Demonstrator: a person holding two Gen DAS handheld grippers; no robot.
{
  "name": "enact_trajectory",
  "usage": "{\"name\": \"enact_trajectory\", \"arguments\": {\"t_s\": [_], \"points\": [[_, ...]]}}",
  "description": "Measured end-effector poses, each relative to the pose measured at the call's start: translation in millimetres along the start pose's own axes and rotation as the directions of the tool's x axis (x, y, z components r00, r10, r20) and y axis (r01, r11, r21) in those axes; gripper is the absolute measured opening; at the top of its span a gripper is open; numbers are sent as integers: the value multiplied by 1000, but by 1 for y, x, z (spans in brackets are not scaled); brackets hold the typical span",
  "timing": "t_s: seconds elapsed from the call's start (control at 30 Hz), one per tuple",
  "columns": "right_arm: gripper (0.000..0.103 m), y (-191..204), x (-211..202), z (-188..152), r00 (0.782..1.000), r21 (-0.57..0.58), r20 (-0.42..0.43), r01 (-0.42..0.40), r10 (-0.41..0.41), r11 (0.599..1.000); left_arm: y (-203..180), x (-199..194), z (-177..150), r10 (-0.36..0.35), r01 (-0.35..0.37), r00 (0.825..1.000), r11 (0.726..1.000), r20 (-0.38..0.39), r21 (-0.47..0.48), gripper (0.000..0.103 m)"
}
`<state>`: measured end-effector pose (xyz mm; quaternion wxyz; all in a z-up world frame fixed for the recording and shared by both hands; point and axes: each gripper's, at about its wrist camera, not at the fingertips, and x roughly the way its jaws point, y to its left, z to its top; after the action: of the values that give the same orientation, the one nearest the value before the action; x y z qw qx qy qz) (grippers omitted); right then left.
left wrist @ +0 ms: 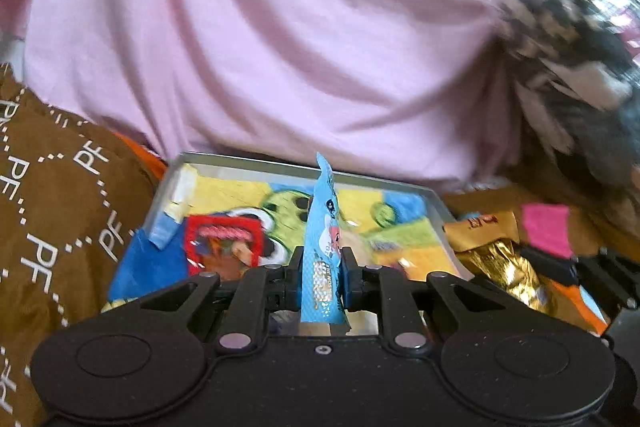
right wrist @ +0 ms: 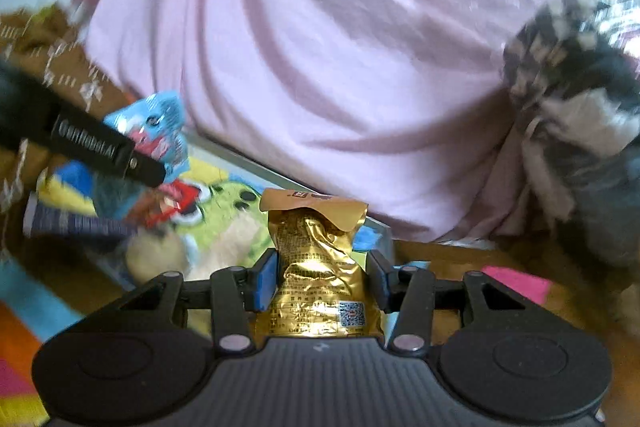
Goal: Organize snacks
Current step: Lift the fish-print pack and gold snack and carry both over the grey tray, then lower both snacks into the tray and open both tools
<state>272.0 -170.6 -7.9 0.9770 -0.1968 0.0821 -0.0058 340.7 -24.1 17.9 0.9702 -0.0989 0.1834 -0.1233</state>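
Note:
My left gripper [left wrist: 322, 267] is shut on a thin light-blue snack packet [left wrist: 322, 227] that stands upright between its pads. Behind it lies a metal tray [left wrist: 280, 163] with a bright cartoon bottom, and a red packet [left wrist: 224, 243] lies in the tray. My right gripper [right wrist: 320, 281] is shut on a crinkled gold foil packet [right wrist: 320, 267], held above the tray's near corner. In the right wrist view the left gripper's black finger [right wrist: 100, 151] and the blue packet [right wrist: 160, 131] show at the left, over the tray [right wrist: 248, 163]. The gold packet [left wrist: 496, 259] also shows right of the tray.
A big pink cloth [left wrist: 280, 47] fills the background close behind the tray. Brown fabric printed with letters [left wrist: 60, 187] lies on the left, a black-and-white patterned bundle [left wrist: 580, 47] on the right. A pink slip [left wrist: 546, 231] and a dark long packet [right wrist: 76, 223] lie nearby.

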Motion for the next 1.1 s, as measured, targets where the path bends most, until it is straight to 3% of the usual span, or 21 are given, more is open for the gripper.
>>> {"name": "enact_trajectory", "arguments": {"t_s": [0.27,0.43,0.63,0.77,0.9,1.1], "points": [[52,-7,45,4,997,149,-47,-45,53,988,46,34,5,48,-53,998,989,-41,-140,17],[53,-8,64,-3,991,204,-109,-51,74,978,50,44,4,50,-58,997,988,-61,-140,17],[55,0,65,-9,989,189,-131,-47,72,981,48,46,3,71,-78,996,989,-56,-123,17],[59,4,65,-9,987,173,-138,-53,78,983,47,48,1,151,-156,987,984,-62,-82,27],[74,3,63,-9,989,172,-127,-51,73,984,50,48,0,183,-188,981,978,-64,-86,49],[85,-2,55,-8,991,190,-110,-51,73,981,41,40,-1,214,-216,976,975,-39,-45,72]]}}
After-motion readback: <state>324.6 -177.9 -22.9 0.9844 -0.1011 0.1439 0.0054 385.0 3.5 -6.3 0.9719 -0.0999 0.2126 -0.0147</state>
